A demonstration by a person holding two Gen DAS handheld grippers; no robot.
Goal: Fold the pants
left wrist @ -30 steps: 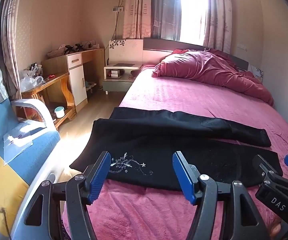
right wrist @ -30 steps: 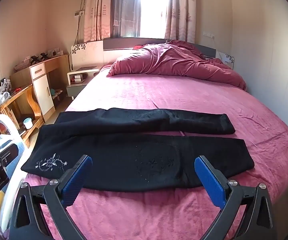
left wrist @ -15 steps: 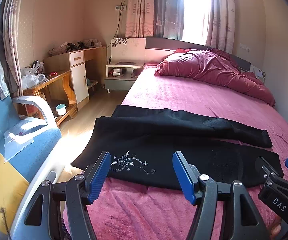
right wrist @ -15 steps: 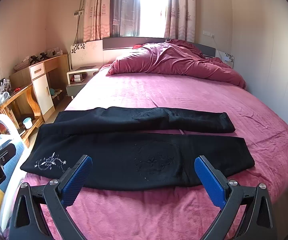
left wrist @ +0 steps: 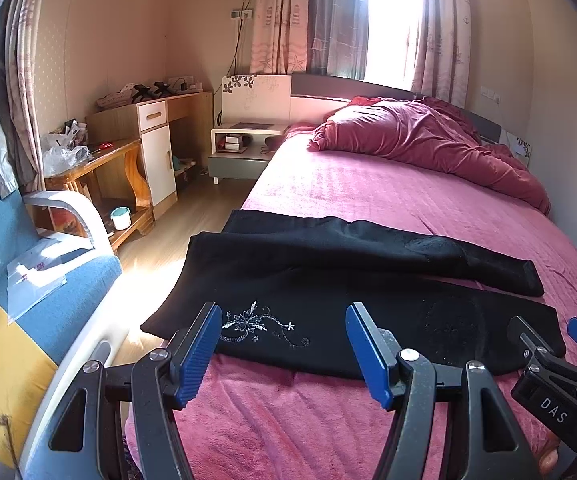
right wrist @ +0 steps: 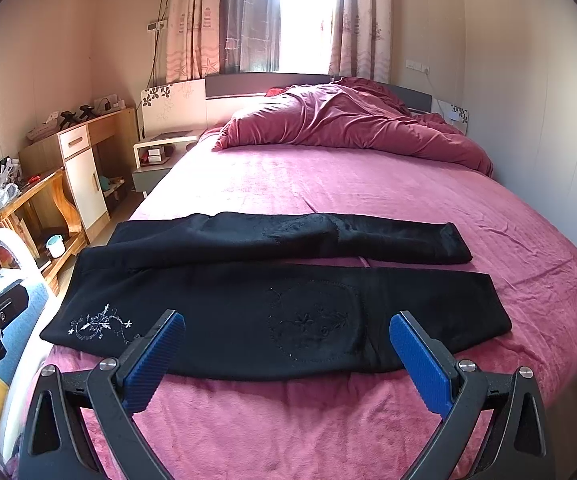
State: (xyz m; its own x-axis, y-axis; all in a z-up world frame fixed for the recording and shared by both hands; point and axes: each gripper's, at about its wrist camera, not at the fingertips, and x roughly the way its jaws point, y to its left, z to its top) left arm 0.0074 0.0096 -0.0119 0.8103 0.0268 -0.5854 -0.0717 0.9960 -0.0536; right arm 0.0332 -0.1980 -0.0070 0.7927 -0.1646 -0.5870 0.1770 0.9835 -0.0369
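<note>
Black pants (right wrist: 272, 312) flat, legs apart

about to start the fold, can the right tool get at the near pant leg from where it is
Probably yes: the right tool is open and empty just short of the near leg of the pants, with only bare bedspread between.

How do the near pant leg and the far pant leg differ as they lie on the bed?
The near leg lies flat and looks broad; the far leg looks narrower and rumpled. The near leg's cuff reaches further right than the far leg's. Only the near leg shows a stitched oval patch, with pale floral embroidery beside its waist end. Both are black, run left to right across the pink bed, and neither gripper touches them.
</note>
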